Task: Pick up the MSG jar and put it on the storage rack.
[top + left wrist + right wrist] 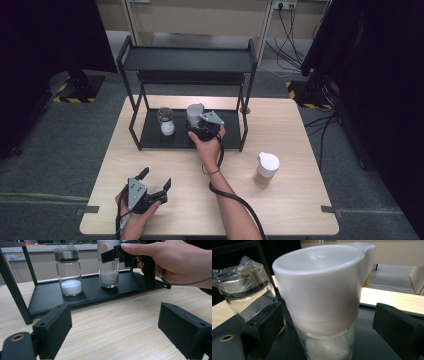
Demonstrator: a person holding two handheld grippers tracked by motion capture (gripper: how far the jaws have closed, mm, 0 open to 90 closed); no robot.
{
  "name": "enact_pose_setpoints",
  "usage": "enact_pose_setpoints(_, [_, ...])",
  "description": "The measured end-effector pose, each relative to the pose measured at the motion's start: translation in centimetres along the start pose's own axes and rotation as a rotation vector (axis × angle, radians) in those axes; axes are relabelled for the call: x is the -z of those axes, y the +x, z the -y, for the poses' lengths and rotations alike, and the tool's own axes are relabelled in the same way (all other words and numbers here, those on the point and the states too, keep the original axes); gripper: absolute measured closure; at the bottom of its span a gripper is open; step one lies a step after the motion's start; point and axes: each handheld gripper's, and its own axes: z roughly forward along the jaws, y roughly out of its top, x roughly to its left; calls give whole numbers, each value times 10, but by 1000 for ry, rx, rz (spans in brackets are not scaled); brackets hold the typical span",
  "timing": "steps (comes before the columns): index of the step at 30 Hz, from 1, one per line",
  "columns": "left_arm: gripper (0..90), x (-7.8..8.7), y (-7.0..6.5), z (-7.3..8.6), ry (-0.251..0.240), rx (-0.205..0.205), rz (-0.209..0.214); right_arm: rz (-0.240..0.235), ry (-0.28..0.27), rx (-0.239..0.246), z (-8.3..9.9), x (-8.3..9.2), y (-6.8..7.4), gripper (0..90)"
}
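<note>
Fingers of right gripper (324, 325) parted around white-capped jar (324, 302) on rack shelf (150, 131), pads not touching. High view adds: left gripper (155, 179) open above table (280, 210), 2nd jar (166, 121) beside.

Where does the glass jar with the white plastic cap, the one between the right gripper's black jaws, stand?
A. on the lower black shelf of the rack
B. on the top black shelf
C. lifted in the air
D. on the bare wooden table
A: the glass jar with the white plastic cap rests on the lower black shelf, beside the foil-covered glass jar, and the right gripper has its jaws apart around it.
</note>
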Motion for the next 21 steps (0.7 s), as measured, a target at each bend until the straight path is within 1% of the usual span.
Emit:
enact_pose_setpoints(2, [114,0,0,0,0,0,0,-4,-2,-4,0,2,0,89])
enact_pose_setpoints(4, [114,0,0,0,1,0,0,-8,-2,6,-2,4,0,82])
enact_pose_setpoints(6, [114,0,0,0,1,-1,-1,-10,6,13,-3,6,0,74])
enact_pose_setpoints(9, [114,0,0,0,-1,-2,-1,-11,14,7,-3,8,0,64])
enact_pose_setpoints(12, [114,0,0,0,-1,-3,-1,-10,24,16,-2,10,-1,57])
enact_pose_setpoints(15, [114,0,-1,0,0,-4,-1,-13,30,14,0,13,-2,51])
enact_pose_setpoints(21, [114,0,-1,0,0,-4,0,-22,25,15,0,21,-2,49])
